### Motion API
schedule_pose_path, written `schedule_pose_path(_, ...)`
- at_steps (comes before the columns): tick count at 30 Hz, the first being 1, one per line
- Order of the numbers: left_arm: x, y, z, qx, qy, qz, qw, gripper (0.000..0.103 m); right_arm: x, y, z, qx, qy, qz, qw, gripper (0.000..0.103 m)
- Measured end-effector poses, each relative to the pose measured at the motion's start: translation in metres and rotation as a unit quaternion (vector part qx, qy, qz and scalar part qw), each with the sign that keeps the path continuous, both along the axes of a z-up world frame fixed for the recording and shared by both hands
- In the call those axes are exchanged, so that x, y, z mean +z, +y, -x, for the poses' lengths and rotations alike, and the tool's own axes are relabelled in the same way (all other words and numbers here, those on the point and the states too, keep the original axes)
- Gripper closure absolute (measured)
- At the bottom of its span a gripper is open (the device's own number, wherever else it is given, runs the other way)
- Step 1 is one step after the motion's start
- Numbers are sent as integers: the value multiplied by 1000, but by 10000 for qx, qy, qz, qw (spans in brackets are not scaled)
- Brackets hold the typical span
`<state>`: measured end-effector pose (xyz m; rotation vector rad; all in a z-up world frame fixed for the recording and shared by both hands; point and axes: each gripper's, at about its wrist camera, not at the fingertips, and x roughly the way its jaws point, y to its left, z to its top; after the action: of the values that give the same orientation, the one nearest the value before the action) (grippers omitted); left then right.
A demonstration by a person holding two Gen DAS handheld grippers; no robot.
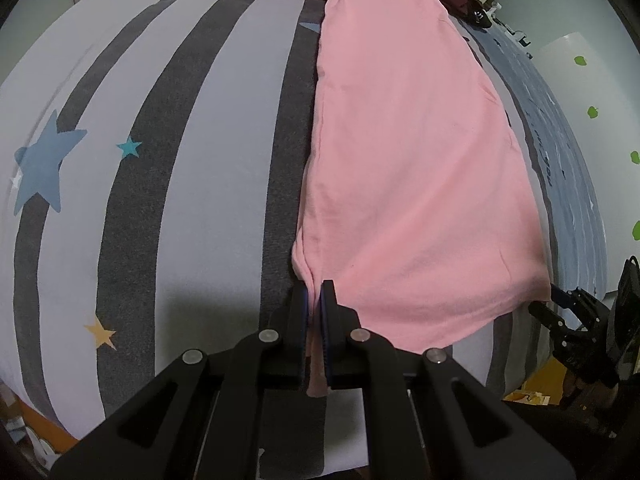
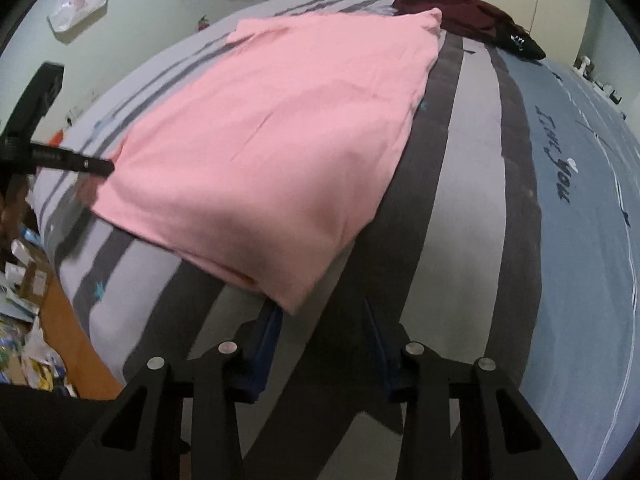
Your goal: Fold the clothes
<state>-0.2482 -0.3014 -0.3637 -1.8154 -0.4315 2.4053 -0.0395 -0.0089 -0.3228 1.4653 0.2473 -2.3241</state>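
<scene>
A pink T-shirt (image 1: 408,168) lies flat along the striped bed, one sleeve sticking out at the far end. My left gripper (image 1: 316,300) is shut on the shirt's near hem corner, and a strip of pink cloth hangs between its fingers. In the right wrist view the same shirt (image 2: 272,128) spreads ahead, its other near corner lying just in front of the gap of my right gripper (image 2: 324,320). That gripper's jaws stand apart and the pads press on nothing. The left gripper (image 2: 100,167) shows at the shirt's left corner, and the right gripper (image 1: 550,304) shows at the far right.
The bed sheet (image 2: 472,152) is grey with dark stripes and stars. A dark maroon garment (image 2: 460,12) lies at the far end of the bed. A blue cover with writing (image 2: 580,200) lies on the right. Papers and boxes (image 2: 24,300) litter the floor on the left.
</scene>
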Motion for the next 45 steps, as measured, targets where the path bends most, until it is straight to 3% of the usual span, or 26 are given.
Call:
schedule_pose_path(9, -8, -2, 12, 23, -51, -60, 10000, 99, 9, -27, 2, 96, 97, 176, 9998, 62)
schedule_pose_path(14, -12, -2, 22, -15, -66, -73, 10000, 99, 4, -21, 20, -502, 102, 234, 9984, 62)
schedule_pose_path(16, -14, -2, 24, -19, -62, -82, 9999, 99, 3, -13, 27, -785, 117, 247, 9965, 57)
schedule_pose_path(20, -18, -2, 32, -13, -62, -93, 9999, 99, -2, -8, 32, -842, 202, 135, 9962, 56)
schedule_pose_path(21, -18, -2, 33, -16, -55, -90, 9999, 98, -2, -7, 31, -838, 204, 214, 9960, 63)
schedule_pose_path(22, -18, -2, 32, -22, -44, -83, 10000, 98, 0, -8, 30, -792, 195, 284, 9963, 78)
schedule_pose_path(24, -19, -3, 33, -26, -24, -92, 10000, 98, 6, -12, 22, -630, 217, 256, 9975, 95)
schedule_pose_path(25, -19, -4, 33, -23, -20, -111, 9999, 99, 10, -14, 16, -544, 242, 236, 9979, 97)
schedule_pose_path(29, -20, -2, 38, -78, -22, -182, 9998, 99, 33, -11, 0, -384, 447, 280, 9979, 98)
schedule_pose_path(31, -23, 0, 41, -144, -38, -168, 9997, 98, 33, -11, -6, -195, 552, 28, 9983, 98)
schedule_pose_path(37, -29, -1, 49, -102, -95, -173, 9998, 98, -13, 5, -6, -372, -272, -69, 9989, 98)
schedule_pose_path(45, -36, -8, 52, -29, -300, -310, 9991, 95, -3, 26, -17, -208, -623, 92, 9978, 98)
